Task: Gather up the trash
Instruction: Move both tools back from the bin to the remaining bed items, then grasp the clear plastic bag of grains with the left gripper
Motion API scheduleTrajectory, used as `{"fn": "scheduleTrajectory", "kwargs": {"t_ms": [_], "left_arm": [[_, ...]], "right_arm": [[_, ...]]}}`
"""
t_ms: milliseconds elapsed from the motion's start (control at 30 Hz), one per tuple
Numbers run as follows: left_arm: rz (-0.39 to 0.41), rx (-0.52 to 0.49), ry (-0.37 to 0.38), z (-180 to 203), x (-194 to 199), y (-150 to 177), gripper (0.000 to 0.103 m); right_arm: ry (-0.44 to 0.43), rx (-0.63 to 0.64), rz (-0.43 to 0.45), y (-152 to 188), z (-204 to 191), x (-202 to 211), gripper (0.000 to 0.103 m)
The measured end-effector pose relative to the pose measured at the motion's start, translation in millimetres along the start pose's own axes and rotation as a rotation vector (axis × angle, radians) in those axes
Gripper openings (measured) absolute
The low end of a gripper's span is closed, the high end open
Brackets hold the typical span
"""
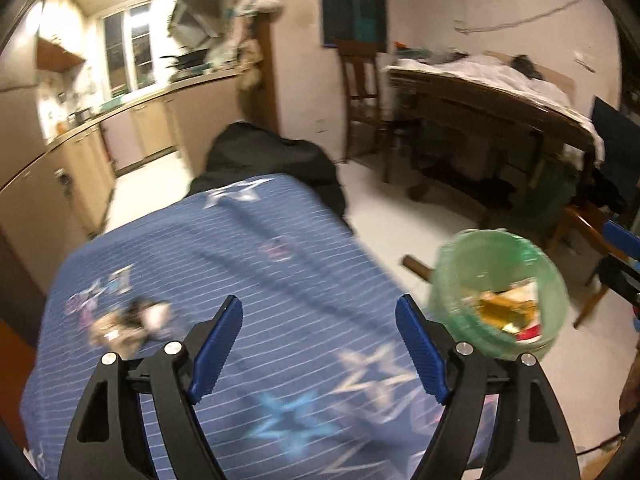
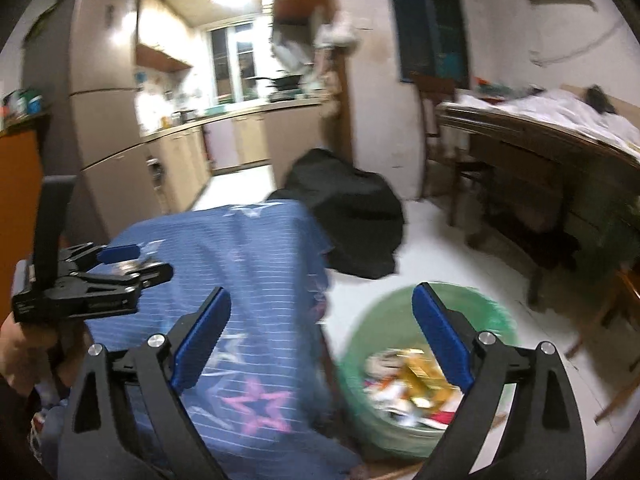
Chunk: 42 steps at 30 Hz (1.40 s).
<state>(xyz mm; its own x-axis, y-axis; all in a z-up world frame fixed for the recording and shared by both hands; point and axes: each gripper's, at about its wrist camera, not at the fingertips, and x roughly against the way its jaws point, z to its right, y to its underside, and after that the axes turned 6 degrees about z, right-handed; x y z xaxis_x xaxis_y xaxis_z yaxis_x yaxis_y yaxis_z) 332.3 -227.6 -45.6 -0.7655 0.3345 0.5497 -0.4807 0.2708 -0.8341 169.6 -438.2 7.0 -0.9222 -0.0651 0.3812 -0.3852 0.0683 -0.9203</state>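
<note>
A green trash bin lined with a bag stands on the floor right of a table covered in blue star-print cloth; it holds wrappers. A crumpled wrapper lies on the cloth, left of my left gripper, which is open and empty above the cloth. My right gripper is open and empty, over the table's right edge and the bin. The left gripper also shows in the right wrist view, over the cloth's left side.
A black bag lies on the white floor beyond the table. A wooden desk with white cloth and a chair stand at the right wall. Kitchen counters run at the left. A fridge stands left.
</note>
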Motion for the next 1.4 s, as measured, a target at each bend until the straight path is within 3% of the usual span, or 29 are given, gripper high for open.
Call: {"fn": "scheduleTrajectory", "kwargs": {"t_ms": [267, 433, 533, 700, 800, 867, 967, 1000, 1067, 1133, 1233, 1400], "left_arm": [[-0.013, 0.079, -0.109, -113, 19, 24, 0.079], [-0.08, 0.189, -0.195, -214, 14, 57, 0.083], [-0.125, 0.256, -0.188, -263, 6, 76, 0.084], [-0.146, 0.329, -0.099, -286, -14, 80, 0.088], [-0.157, 0.388, -0.086, -288, -31, 73, 0.091], [-0.169, 0.412, -0.087, -285, -44, 69, 0.092], [-0.208, 0.417, -0.148, -284, -62, 69, 0.09], [-0.202, 0.435, -0.136, -282, -62, 68, 0.086], [-0.208, 0.491, -0.095, -289, -61, 74, 0.053], [-0.195, 0.501, -0.111, -294, -56, 75, 0.049], [-0.183, 0.503, -0.118, -299, -42, 80, 0.047], [-0.163, 0.497, -0.143, -316, -13, 90, 0.046]], "right_arm": [[-0.17, 0.107, -0.068, -6, -92, -49, 0.091], [-0.244, 0.169, -0.132, 0, -134, -78, 0.092], [-0.274, 0.203, -0.167, 4, -155, -98, 0.092], [-0.313, 0.202, -0.219, 10, -178, -125, 0.092], [-0.324, 0.192, -0.239, 13, -187, -140, 0.092], [-0.327, 0.192, -0.246, 14, -191, -146, 0.092], [-0.333, 0.191, -0.258, 14, -197, -157, 0.092], [-0.339, 0.195, -0.261, 14, -198, -160, 0.092], [-0.356, 0.203, -0.267, 11, -201, -168, 0.092], [-0.378, 0.208, -0.279, 8, -207, -179, 0.092], [-0.412, 0.227, -0.304, 3, -219, -198, 0.082], [-0.466, 0.357, -0.378, 5, -258, -238, 0.079]]}}
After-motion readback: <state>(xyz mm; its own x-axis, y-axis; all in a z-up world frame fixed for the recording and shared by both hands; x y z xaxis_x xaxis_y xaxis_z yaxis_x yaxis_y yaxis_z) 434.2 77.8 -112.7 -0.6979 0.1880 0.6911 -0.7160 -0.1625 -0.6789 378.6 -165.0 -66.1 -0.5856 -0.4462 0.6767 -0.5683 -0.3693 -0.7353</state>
